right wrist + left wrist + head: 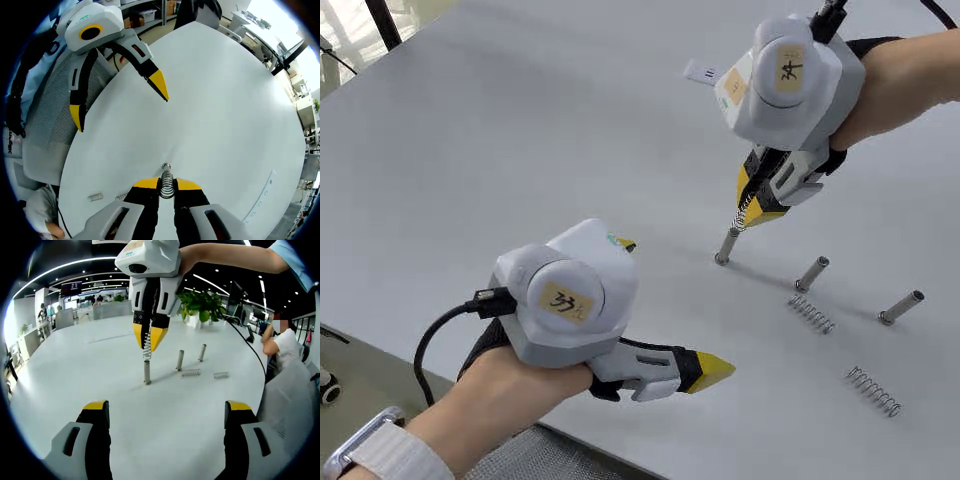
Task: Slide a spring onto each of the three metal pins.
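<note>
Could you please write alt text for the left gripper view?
The right gripper holds a spring upright over the nearest of three standing metal pins on a white table. Two loose springs lie beyond. The left gripper is open.

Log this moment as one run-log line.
right gripper shut on coiled steel spring over upright grey metal pin | left gripper open, holding nothing | two other pins bare | two loose springs lying on white table
</note>
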Tool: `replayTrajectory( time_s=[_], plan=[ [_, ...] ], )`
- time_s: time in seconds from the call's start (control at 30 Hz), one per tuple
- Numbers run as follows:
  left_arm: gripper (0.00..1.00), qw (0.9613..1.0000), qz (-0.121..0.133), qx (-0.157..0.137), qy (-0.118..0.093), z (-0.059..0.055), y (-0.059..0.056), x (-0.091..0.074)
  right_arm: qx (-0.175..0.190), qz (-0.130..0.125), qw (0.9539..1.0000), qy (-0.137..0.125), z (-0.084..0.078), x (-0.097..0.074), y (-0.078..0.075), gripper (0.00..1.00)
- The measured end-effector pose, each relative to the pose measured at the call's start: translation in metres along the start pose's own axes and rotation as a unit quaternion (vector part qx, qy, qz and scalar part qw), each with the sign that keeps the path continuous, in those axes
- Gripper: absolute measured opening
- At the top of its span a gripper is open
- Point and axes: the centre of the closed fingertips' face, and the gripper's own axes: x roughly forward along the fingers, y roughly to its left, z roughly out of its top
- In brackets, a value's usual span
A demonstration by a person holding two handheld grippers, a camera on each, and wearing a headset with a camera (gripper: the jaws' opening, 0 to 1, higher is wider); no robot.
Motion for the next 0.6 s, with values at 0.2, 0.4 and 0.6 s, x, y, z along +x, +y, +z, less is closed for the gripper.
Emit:
replayTrajectory(
  time_s=[0.2, 0.4, 0.6],
  plan=[
    [0.94, 1.0, 0.0, -0.001, 0.001, -0.0011, 0.0008, 0.0004, -0.002, 0.005, 1.0, 0.002, 0.0004, 0.0028, -0.0002, 0.06],
    [0.93, 1.0, 0.001, -0.003, 0.001, -0.0019, 0.0021, 0.0002, -0.003, 0.005, 1.0, 0.003, 0.0002, 0.0048, -0.0004, 0.06],
    [0.93, 1.0, 0.001, -0.007, 0.0, -0.0022, 0.0029, -0.0001, -0.009, 0.008, 0.9999, 0.011, -0.0016, 0.0103, 0.0006, 0.06]
  ],
)
